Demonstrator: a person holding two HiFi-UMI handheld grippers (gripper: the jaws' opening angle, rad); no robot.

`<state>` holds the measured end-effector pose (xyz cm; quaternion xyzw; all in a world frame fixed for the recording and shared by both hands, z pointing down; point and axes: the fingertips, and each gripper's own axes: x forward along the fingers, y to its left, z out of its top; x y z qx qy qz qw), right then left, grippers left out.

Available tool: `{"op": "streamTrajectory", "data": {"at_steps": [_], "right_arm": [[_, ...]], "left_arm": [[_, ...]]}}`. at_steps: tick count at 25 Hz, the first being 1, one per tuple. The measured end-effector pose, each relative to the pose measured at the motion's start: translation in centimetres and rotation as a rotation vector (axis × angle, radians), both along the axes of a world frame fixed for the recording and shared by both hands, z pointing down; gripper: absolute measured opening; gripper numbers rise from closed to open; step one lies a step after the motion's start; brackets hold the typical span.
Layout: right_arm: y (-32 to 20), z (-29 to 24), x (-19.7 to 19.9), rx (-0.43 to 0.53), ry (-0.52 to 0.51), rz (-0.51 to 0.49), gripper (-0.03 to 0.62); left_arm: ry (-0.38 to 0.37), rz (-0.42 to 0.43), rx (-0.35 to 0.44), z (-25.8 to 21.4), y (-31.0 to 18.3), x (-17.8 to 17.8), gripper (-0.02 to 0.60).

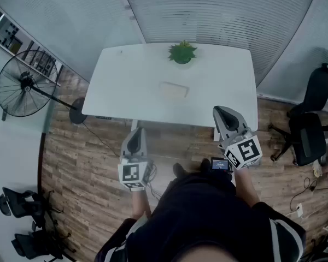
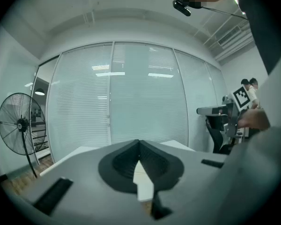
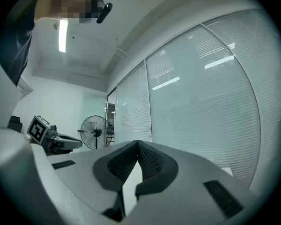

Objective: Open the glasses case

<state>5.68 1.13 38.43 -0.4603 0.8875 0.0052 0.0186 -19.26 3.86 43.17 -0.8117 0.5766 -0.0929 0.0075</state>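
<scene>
A pale, flat glasses case (image 1: 173, 90) lies closed near the middle of the white table (image 1: 126, 100). My left gripper (image 1: 134, 137) hovers off the table's near edge, over the wood floor, its jaw tips meeting with nothing between them. My right gripper (image 1: 224, 115) is held at the table's near right corner, jaws together and empty. Both grippers are well short of the case. In the left gripper view the left gripper (image 2: 139, 144) points level at the table and the glass wall; the right gripper (image 3: 137, 144) in its own view faces the blinds.
A small green potted plant (image 1: 182, 52) stands at the table's far edge. A standing fan (image 1: 23, 84) is on the floor to the left. Black office chairs (image 1: 311, 121) sit at the right, more (image 1: 27, 222) at lower left. Glass walls with blinds enclose the far side.
</scene>
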Motion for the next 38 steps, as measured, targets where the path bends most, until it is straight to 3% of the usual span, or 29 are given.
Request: {"op": "streamTrajectory", "data": {"at_steps": [11,16,23,27,32,38], "right_arm": [[0.2,-0.2,0.9,0.007,-0.014,-0.019,0.015],[0.2,-0.2,2.3,0.017,-0.053,-0.026,0.017],[-0.5,1.7,5.6,-0.025,-0.1,-0.013,0.015],[-1.6,3.4,6.6,-0.068,-0.101,0.022,0.015],[-4.8,3.6,5.7,-0.052,-0.06,0.06,0.015],[-10.3,2.2,1.4,-0.023,-0.003,0.093,0.017]], "left_arm": [[-0.004,-0.008,0.006,-0.4,0.1,1.2,-0.002],[-0.004,-0.06,0.038,-1.3,0.0,1.5,-0.002],[-0.058,-0.074,0.027,-2.3,0.1,3.2,-0.002],[-0.019,-0.095,-0.004,-1.1,-0.3,2.4,-0.002],[-0.006,-0.057,0.018,-0.1,-4.6,1.3,-0.002],[0.017,0.002,0.054,-0.5,-11.8,-1.7,-0.002]]}}
